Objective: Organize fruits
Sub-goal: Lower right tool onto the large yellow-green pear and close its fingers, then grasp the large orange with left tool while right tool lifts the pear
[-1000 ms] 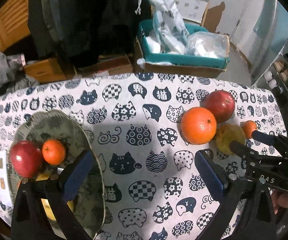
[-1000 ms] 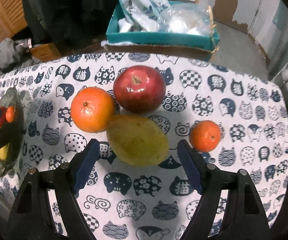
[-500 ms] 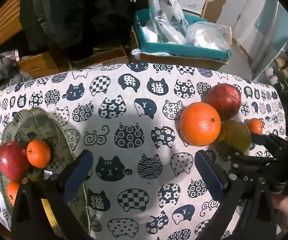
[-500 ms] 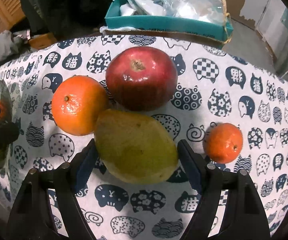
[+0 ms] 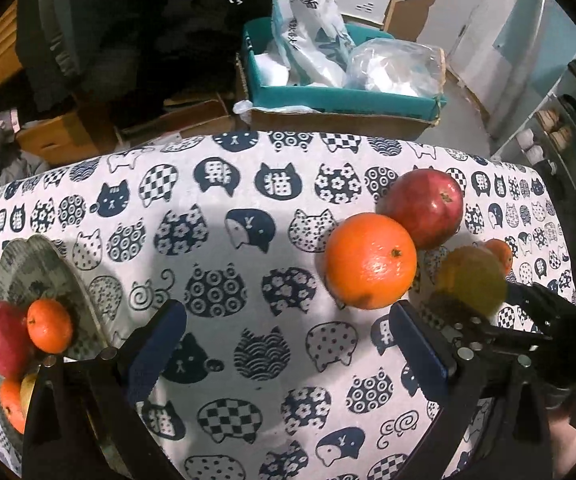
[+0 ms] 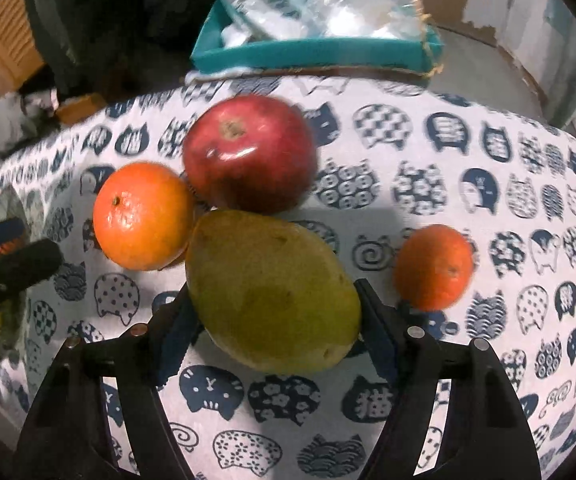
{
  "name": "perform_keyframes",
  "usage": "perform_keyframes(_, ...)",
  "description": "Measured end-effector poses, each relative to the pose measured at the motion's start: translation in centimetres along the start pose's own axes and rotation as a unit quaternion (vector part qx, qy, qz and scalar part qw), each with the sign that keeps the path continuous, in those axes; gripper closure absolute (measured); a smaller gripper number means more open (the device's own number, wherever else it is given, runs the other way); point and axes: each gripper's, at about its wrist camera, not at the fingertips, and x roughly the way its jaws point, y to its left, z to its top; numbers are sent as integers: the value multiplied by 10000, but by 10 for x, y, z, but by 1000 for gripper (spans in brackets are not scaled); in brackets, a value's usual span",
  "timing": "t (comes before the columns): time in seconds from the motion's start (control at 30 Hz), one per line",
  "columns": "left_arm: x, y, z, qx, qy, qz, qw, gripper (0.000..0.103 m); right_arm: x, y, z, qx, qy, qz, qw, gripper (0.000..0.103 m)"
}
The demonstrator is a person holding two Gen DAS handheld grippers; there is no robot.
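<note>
- The right tool points steeply down at a yellow-green oval mango lying on the bench, which is covered by a white cloth printed with dark blue cat heads.
- Its two blue-padded fingers stand on either side of the mango and its jaws are closing; whether the pads already press on the skin cannot be told, so the grip is not certain.
- A large round orange touches the mango on its left, and a big dark red apple sits just behind both.
- A small orange tangerine lies to the right of the mango, near it but apart.
- The left tool hangs over a bare stretch of cloth with its blue pads spread wide and nothing between them.
- To its left, a grey-green ceramic plate with a scalloped rim holds a red apple, a small tangerine and more orange and yellow fruit, partly hidden by the tool.
- Beyond the bench, a teal cardboard box holds white plastic bags.
</note>
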Motion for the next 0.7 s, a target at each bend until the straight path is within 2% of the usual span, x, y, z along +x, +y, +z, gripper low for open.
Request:
perform_keyframes(0.3, 18, -24, 10, 163, 46, -120, 9998, 1, -39, -29, 7, 405, -598, -266, 9970, 28)
perform_keyframes(0.57, 37, -35, 18, 126, 167, -238, 9995, 1, -45, -50, 5, 784, -649, -213, 9946, 28)
perform_keyframes(0.7, 47, -39, 22, 135, 289, -133, 9994, 1, -46, -52, 3, 834, -633, -194, 9943, 28)
